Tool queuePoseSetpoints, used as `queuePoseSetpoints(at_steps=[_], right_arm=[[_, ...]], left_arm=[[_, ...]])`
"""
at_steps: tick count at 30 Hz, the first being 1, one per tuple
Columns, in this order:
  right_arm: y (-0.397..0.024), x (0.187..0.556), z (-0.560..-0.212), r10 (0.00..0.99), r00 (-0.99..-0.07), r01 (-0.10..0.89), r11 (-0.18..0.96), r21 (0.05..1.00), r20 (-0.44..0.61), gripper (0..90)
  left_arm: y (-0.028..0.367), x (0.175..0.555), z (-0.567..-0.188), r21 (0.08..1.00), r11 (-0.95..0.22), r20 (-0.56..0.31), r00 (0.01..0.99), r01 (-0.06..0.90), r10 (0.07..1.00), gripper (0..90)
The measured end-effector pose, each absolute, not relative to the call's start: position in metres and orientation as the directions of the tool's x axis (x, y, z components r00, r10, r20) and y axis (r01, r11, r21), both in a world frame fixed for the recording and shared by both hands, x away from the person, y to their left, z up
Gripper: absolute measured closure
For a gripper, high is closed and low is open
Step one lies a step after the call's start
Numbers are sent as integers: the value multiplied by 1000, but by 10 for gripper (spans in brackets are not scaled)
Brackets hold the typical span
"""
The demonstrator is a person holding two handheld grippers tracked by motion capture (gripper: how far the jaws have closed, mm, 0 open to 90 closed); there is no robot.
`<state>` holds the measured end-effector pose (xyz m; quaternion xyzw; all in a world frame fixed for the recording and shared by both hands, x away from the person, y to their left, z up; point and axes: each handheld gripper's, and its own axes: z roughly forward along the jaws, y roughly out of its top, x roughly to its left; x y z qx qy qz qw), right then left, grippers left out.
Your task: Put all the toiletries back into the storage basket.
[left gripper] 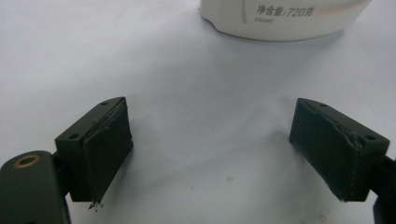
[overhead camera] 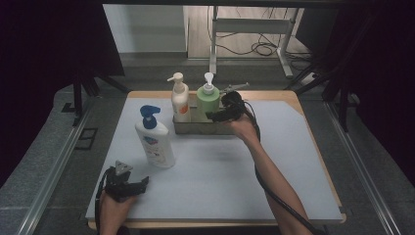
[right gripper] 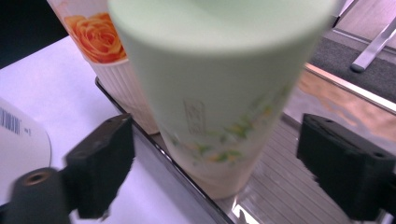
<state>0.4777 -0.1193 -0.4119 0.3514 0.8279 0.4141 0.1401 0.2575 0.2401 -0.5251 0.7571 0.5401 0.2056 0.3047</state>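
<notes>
Bottle (right gripper: 219, 107) pale green, floral print, upright

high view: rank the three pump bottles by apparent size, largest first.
1. White bottle with blue pump, clearly largest, though it also stands nearest the camera.
2. and 3. Cream bottle with the orange label and green bottle look about alike side by side in the metal tray; no ranking between them.
</notes>
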Motion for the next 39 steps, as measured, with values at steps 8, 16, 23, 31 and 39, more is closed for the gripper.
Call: queuePoseSetpoints(at_steps=[8, 16, 23, 31, 39], right_arm=[[-141, 475, -417, 723, -686, 500, 385, 776, 83, 228], [-154, 473, -424, 722, -687, 504, 394, 768, 80, 402], [-155, 473, -430, 737, -674, 506, 418, 754, 44, 644], [-149, 482, -441, 750, -660, 525, 421, 740, 42, 862], [-137, 493, -450, 790, -612, 570, 404, 715, 42, 896]], left_arm=[[240, 257, -525, 683, -231, -18, 332, 693, 943, 124], [240, 257, -525, 683, -231, -17, 331, 693, 943, 124], [240, 257, -525, 683, -231, -17, 332, 693, 943, 124], [240, 257, -525, 682, -231, -17, 332, 693, 943, 124], [240, 257, -525, 683, -231, -17, 332, 693, 943, 124]])
